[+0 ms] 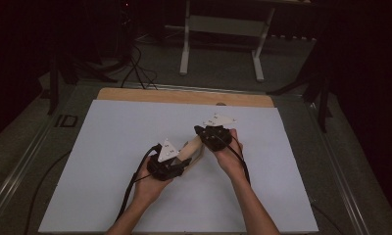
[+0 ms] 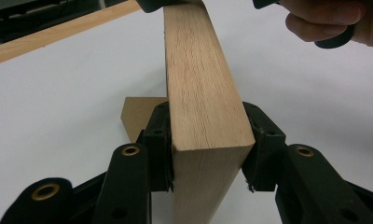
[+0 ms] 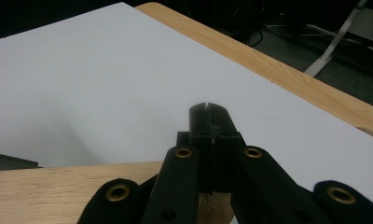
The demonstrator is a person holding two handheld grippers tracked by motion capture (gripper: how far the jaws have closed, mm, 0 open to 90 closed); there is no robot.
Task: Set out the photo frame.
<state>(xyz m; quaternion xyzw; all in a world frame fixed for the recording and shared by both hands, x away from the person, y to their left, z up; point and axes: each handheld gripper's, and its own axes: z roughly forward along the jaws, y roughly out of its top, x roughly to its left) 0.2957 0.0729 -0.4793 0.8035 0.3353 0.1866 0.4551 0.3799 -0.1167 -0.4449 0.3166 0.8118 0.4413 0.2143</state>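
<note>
White sheeting covers the worktop [image 1: 110, 161], leaving a bare wooden strip along its far edge. Near the middle, off the surface, a wooden block [image 2: 198, 88] is clamped at one end in the left claw [image 2: 205, 140]. The right claw [image 3: 208, 123] is clenched, apparently empty, beside the block's other end. Any handover probably needs the left grip kept firm until the right claw has hold.

**Two grippers, one wooden block**

Over the white sheet [image 1: 135, 147], the left gripper [image 1: 177, 164] and right gripper [image 1: 204, 134] meet at a pale wooden block [image 1: 191, 149] slanting between them. Cables trail back along both forearms. A white-legged stand [image 1: 223, 29] sits on the dark floor beyond.
</note>
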